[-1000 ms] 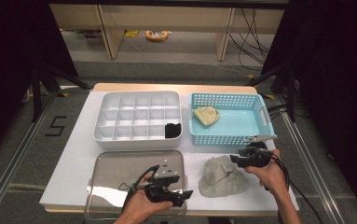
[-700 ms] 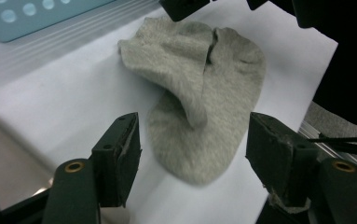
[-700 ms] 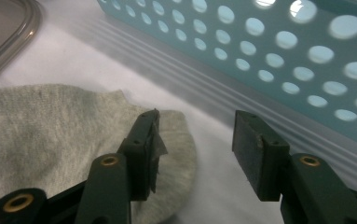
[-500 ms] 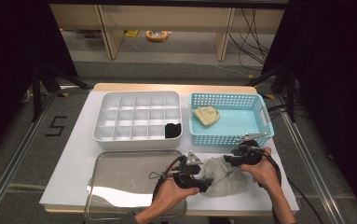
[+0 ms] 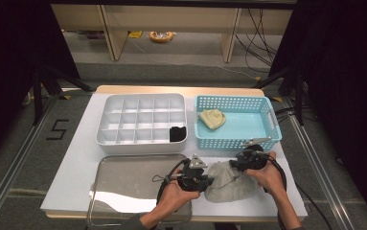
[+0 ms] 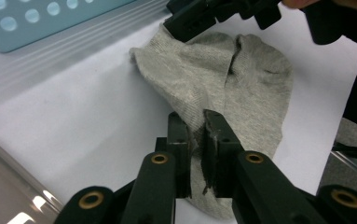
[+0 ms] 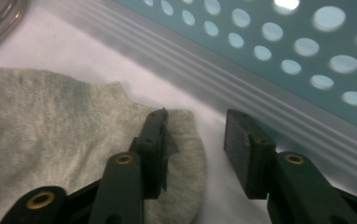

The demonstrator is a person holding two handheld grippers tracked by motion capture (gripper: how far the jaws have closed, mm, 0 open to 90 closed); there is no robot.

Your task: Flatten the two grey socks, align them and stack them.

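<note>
High view: grey sock (image 5: 229,181) lies flat on the desk (image 5: 75,163), just in front of the blue basket (image 5: 267,139) and right of the steel tray (image 5: 123,182). My left tool (image 6: 195,123) is pinched narrow on the sock's near edge; my right tool (image 7: 195,130) gapes wide over the far end, one jaw on cloth. Best to close the right squarely on fabric before lifting. Basket wall stands close behind; divided box (image 5: 143,120) is well apart.

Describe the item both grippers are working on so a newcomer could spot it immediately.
On the white table, look in front of the blue basket, right of the steel tray. There lies a grey sock: soft, crumpled knit, the only cloth lying loose on the table.
</note>
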